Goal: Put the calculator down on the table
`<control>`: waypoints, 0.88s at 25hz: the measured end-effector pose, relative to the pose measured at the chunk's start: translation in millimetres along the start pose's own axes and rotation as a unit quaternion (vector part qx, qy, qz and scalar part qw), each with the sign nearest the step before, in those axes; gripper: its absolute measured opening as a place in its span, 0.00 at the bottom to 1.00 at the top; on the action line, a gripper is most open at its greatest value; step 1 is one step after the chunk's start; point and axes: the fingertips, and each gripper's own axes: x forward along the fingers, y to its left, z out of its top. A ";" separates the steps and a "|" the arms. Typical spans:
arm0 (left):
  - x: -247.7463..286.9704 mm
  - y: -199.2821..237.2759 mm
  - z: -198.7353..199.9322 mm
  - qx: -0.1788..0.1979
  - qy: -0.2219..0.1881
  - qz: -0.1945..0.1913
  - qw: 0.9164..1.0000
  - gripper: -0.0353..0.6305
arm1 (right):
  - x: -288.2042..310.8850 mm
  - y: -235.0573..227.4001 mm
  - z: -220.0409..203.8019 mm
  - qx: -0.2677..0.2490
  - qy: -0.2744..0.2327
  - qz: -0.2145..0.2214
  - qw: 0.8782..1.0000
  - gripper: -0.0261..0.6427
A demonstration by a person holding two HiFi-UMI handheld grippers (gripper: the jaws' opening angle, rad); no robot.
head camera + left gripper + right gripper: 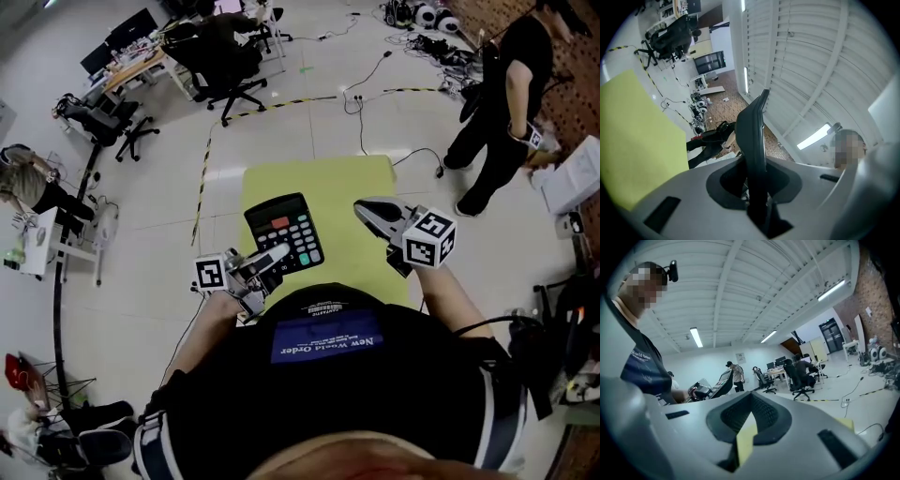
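A black calculator (286,232) with a red key is held in the air over the near end of the yellow-green table (328,178). My left gripper (269,262) is shut on its near lower edge. In the left gripper view the calculator (757,126) stands edge-on between the jaws of the left gripper (755,187), with the table (633,136) to the left. My right gripper (372,212) hovers over the table's right side, apart from the calculator. Its tips are together, with nothing held. In the right gripper view a sliver of table shows behind the closed tips of the right gripper (750,414).
A person in black (506,103) stands on the floor beyond the table at the right, near a white box (577,173). Office chairs (230,66) and desks fill the far left. Cables (361,103) trail across the floor behind the table.
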 end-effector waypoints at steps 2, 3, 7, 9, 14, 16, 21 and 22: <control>-1.0 5.4 0.2 0.002 0.015 -0.007 1.000 0.18 | -3.0 -3.5 -2.6 -0.002 -0.008 -0.021 1.000 0.02; -1.7 8.8 -0.1 0.001 0.021 -0.009 1.000 0.18 | -4.5 -4.3 -3.7 0.000 -0.013 -0.032 0.999 0.02; -6.3 14.0 0.0 0.005 0.044 -0.022 0.999 0.18 | -7.2 7.0 -10.7 -0.003 -0.020 -0.049 0.999 0.02; -6.5 14.0 0.4 0.005 0.051 -0.031 0.998 0.18 | -9.4 9.9 -12.0 -0.007 -0.018 -0.059 0.998 0.02; -6.4 15.8 -1.5 -0.003 0.059 -0.045 0.997 0.18 | -14.1 16.5 -7.3 -0.014 -0.012 -0.076 0.997 0.02; -5.0 14.8 -0.4 -0.005 0.059 -0.048 0.997 0.18 | -13.8 18.7 -4.8 -0.016 -0.008 -0.078 0.997 0.02; -3.5 10.5 -1.7 -0.009 0.052 -0.054 0.997 0.18 | -14.8 15.8 -4.9 -0.016 -0.005 -0.075 0.997 0.02; -4.6 12.5 -2.1 -0.009 0.049 -0.050 0.997 0.18 | -14.3 14.7 -4.9 -0.017 -0.002 -0.073 0.997 0.02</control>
